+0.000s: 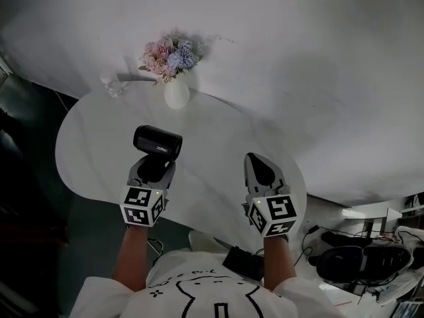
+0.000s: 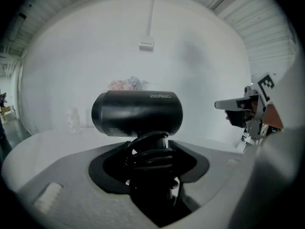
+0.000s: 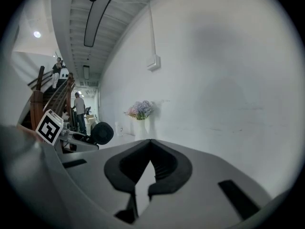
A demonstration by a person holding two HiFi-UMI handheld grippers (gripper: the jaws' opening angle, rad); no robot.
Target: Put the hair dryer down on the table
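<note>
A black hair dryer point(image 1: 158, 142) stands upright over the round white table point(image 1: 86, 138), its barrel lying crosswise. My left gripper point(image 1: 154, 169) is shut on its handle, which has the black cord wound round it. In the left gripper view the hair dryer point(image 2: 137, 113) fills the middle, with the handle and cord coils between the jaws of the left gripper point(image 2: 150, 151). My right gripper point(image 1: 262, 166) hovers over the table's right part, shut and holding nothing. In the right gripper view the tips of the right gripper point(image 3: 150, 142) meet, and the hair dryer point(image 3: 102, 132) shows at the left.
A white vase point(image 1: 176, 91) of pink and blue flowers point(image 1: 169, 57) and a clear glass point(image 1: 112, 83) stand at the table's far edge by the white wall. Dark gear and cables point(image 1: 358, 257) lie on the floor at the right. People point(image 3: 78, 109) stand far off by a staircase.
</note>
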